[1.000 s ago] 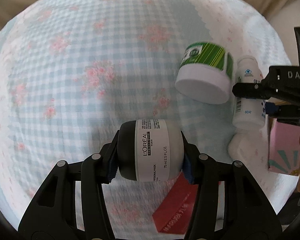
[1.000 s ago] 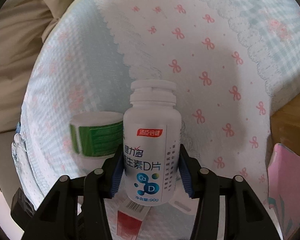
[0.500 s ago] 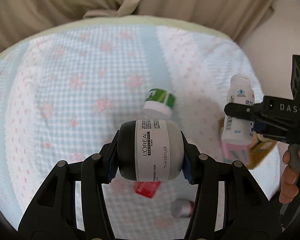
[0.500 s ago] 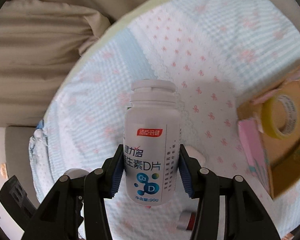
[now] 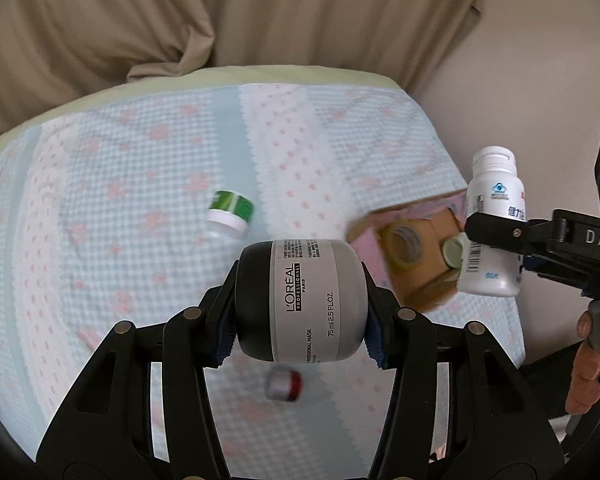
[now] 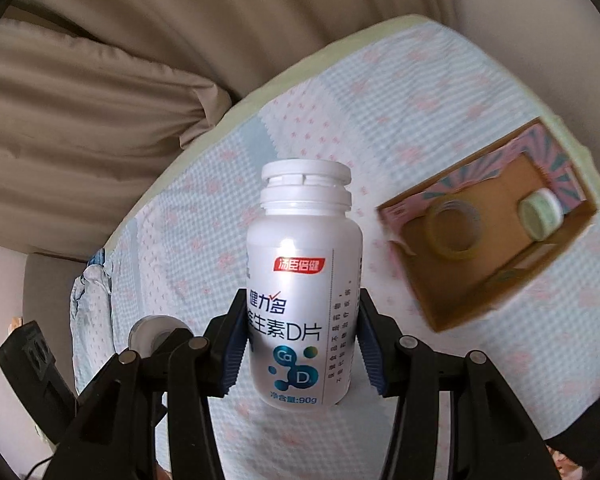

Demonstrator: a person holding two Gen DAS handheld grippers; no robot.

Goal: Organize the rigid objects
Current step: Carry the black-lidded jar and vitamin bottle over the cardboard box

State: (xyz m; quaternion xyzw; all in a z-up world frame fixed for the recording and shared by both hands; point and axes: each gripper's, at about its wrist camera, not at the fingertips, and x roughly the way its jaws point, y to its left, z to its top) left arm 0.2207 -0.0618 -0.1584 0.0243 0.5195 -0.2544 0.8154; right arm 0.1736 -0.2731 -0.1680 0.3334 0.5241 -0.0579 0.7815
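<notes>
My left gripper (image 5: 300, 312) is shut on a grey and black L'Oréal mask jar (image 5: 300, 300) held on its side, high above the bed. My right gripper (image 6: 302, 332) is shut on a white vitamin D bottle (image 6: 304, 292), upright; it also shows at the right of the left wrist view (image 5: 490, 228). An open cardboard box (image 6: 496, 280) with pink patterned sides lies on the bed and holds a tape roll (image 6: 454, 228) and a small pale green jar (image 6: 540, 214). The box (image 5: 432, 284) sits just right of the mask jar in the left wrist view.
A green and white jar (image 5: 230, 216) lies on the checked blue and pink bedspread (image 5: 120, 240). A small silver and red tube (image 5: 283, 384) lies below my left gripper. Beige curtains (image 5: 220, 20) hang behind the bed. A wall stands at the right.
Both grippers have risen high above the bed with their loads. The objects on the bedspread look smaller, and the cardboard box has come into full view.
</notes>
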